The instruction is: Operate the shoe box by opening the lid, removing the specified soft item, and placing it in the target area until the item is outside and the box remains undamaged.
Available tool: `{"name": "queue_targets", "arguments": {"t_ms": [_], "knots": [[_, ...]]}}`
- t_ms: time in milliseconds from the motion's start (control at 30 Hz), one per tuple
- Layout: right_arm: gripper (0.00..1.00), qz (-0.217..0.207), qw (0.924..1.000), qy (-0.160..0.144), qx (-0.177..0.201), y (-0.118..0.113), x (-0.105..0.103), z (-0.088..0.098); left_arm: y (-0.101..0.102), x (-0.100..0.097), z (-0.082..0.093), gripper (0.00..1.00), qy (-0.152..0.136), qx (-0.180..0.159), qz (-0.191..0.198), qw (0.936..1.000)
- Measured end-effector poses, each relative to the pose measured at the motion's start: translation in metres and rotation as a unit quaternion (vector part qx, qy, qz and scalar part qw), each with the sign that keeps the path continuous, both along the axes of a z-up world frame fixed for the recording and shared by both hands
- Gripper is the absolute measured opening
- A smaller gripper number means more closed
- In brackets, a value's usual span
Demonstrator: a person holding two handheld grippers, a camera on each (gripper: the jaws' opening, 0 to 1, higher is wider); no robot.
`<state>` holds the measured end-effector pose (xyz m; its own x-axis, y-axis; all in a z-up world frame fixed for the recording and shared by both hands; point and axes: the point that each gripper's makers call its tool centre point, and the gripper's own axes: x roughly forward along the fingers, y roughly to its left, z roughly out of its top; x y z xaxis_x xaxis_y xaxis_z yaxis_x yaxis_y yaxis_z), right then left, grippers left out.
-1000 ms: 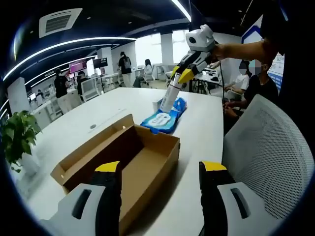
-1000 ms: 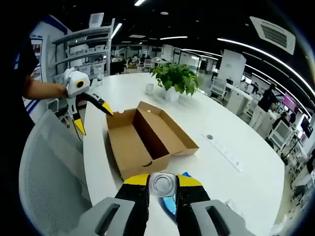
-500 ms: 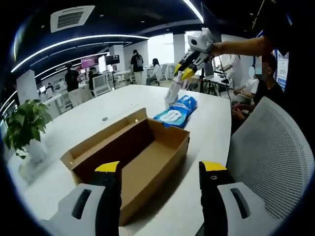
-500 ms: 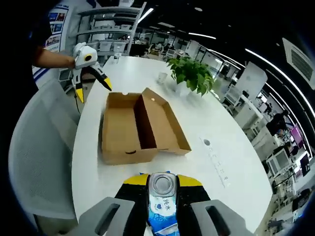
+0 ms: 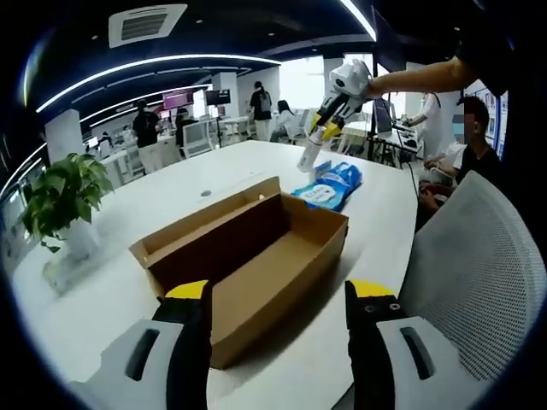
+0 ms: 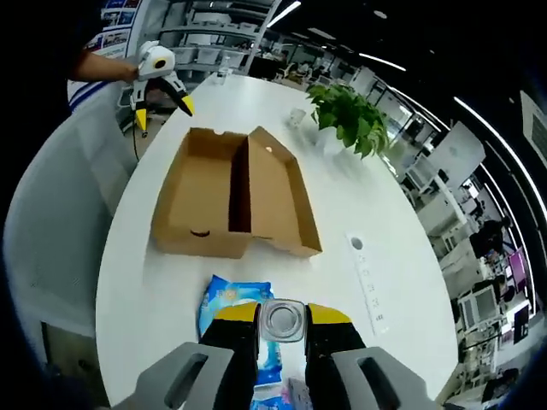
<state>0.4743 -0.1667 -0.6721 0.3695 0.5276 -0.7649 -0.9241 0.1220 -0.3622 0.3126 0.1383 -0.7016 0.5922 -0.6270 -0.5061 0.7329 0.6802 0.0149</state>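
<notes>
Shoe box (image 5: 248,256) seen open on table (image 6: 359,205), lid folded back, interior bare, no damage visible. Soft blue pack (image 6: 231,301) laid on table outside box, just ahead of right tool (image 6: 282,329). Right tool jaws nearly closed; grip on pack cannot be told. Left tool (image 5: 278,295) released, jaws wide, held back near box end, likely kept clear for placement.

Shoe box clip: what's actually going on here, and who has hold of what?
A person works a gripper in each hand at a white table. The cardboard shoe box lies open and looks empty, its lid folded back flat. The blue soft pack is out of the box, lying on the table beyond its short end. The right gripper hangs above the pack with its tip close to it; whether its jaws grip the pack cannot be told. The left gripper is open and holds nothing, near the box's other end.
</notes>
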Motion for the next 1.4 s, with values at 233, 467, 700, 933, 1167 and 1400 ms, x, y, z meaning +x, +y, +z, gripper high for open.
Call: {"name": "queue_targets", "arguments": {"t_ms": [233, 467, 700, 933, 1167, 1400], "knots": [[0.15, 0.029, 0.9995, -0.007, -0.015, 0.0, 0.016, -0.014, 0.014, 0.001, -0.001, 0.63, 0.001, 0.007, 0.023, 0.9997], [0.16, 0.055, 0.9973, 0.001, -0.048, -0.004, 0.024, -0.035, 0.026, 0.002, -0.004, 0.61, 0.006, 0.01, 0.047, 0.9988], [0.16, 0.066, 0.9951, 0.012, -0.073, -0.011, 0.035, -0.056, 0.036, 0.002, -0.011, 0.58, 0.016, 0.015, 0.069, 0.9974], [0.16, 0.066, 0.9937, 0.025, -0.087, -0.017, 0.044, -0.071, 0.04, 0.002, -0.014, 0.57, 0.022, 0.015, 0.081, 0.9964], [0.16, 0.063, 0.9927, 0.041, -0.095, -0.022, 0.053, -0.085, 0.043, 0.005, -0.014, 0.55, 0.02, 0.013, 0.092, 0.9954], [0.16, 0.062, 0.9931, 0.048, -0.087, -0.021, 0.053, -0.083, 0.046, 0.006, -0.018, 0.53, 0.025, 0.013, 0.104, 0.9942]]}}
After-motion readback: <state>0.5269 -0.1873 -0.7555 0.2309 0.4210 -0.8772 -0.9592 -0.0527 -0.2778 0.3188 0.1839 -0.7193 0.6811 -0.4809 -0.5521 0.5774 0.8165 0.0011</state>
